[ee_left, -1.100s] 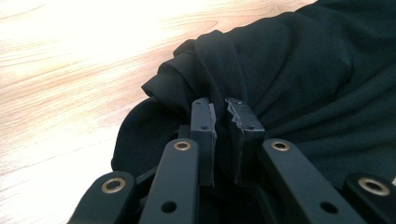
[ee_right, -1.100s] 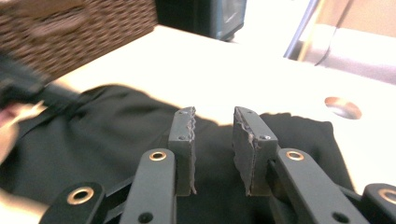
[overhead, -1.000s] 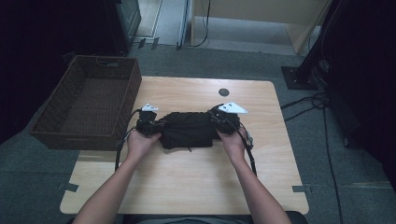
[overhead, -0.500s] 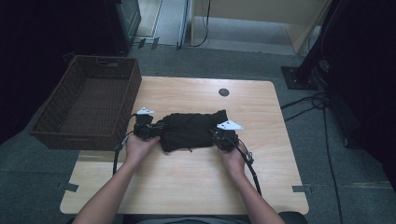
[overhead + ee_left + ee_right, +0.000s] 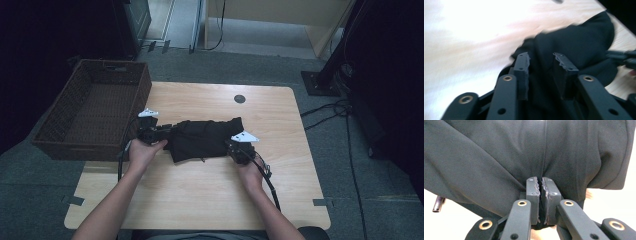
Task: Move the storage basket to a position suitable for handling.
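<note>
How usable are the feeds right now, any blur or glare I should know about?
Left gripper view: motion-blurred, table washed out to white glare, black cloth soft-edged. Right gripper view: sharp, even light, cloth seams readable, table corners overexposed. High view: dim surroundings, table evenly lit, cloth reads as a dark mass with little fold detail.

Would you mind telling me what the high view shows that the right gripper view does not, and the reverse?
High view alone: the wicker basket at the table's left edge, both forearms, and the left hand-held gripper at the left end of the black garment. Right gripper view alone: the right hand-held gripper close up, its jaws nearly together and pinching a fold of the garment, having just been closing, plus a small metal-tipped cord end at the left. Both share the black garment and the pale table.
</note>
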`<state>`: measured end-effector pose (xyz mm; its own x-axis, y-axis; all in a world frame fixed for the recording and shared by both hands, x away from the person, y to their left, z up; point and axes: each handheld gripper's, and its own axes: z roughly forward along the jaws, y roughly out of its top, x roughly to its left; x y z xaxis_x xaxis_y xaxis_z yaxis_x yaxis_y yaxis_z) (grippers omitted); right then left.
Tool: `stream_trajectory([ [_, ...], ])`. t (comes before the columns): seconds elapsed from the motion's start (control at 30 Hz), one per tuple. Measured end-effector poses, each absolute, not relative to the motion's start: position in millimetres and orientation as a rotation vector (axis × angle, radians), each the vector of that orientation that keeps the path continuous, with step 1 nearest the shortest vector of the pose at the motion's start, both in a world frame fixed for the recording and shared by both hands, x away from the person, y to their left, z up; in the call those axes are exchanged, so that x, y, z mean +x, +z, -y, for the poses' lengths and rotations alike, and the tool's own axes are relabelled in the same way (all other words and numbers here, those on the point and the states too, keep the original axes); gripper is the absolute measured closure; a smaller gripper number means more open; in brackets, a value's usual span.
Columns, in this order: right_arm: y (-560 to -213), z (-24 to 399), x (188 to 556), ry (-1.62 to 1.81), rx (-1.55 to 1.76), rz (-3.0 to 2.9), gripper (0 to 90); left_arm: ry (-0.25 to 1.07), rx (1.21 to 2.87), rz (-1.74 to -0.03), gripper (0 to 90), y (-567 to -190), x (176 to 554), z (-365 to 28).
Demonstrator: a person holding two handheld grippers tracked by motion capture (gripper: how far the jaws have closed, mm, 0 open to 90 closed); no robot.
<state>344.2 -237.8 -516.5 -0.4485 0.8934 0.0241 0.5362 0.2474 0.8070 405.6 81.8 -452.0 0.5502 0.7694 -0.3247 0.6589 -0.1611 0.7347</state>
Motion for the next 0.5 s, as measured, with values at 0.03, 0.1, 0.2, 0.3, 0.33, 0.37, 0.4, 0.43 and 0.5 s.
stream_trajectory([
  [0.03,-516,238,344,1.073,1.298,-2.084,83.8,0.157,1.887,-1.153,62.8,-447,409,-79],
  [0.1,-516,238,344,1.075,1.298,-2.087,83.2,0.165,1.888,-1.144,61.9,-440,417,-73],
  [0.2,-516,238,344,1.079,1.296,-2.087,81.5,0.141,1.944,-1.152,60.0,-440,433,-61],
  [0.3,-511,239,343,1.102,1.293,-2.092,75.7,0.139,2.009,-1.172,60.7,-452,445,-48],
  [0.33,-508,241,343,1.120,1.294,-2.092,73.5,0.130,2.034,-1.177,62.1,-457,447,-45],
  [0.37,-503,243,342,1.145,1.298,-2.087,71.9,0.134,2.058,-1.175,62.5,-462,448,-43],
  [0.4,-498,245,342,1.168,1.292,-2.078,70.3,0.145,2.072,-1.172,63.1,-465,448,-41],
  [0.43,-491,247,342,1.193,1.282,-2.059,69.3,0.152,2.072,-1.170,63.2,-466,448,-41],
  [0.5,-476,252,344,1.233,1.264,-2.021,66.4,0.147,2.060,-1.176,63.3,-466,449,-42],
])
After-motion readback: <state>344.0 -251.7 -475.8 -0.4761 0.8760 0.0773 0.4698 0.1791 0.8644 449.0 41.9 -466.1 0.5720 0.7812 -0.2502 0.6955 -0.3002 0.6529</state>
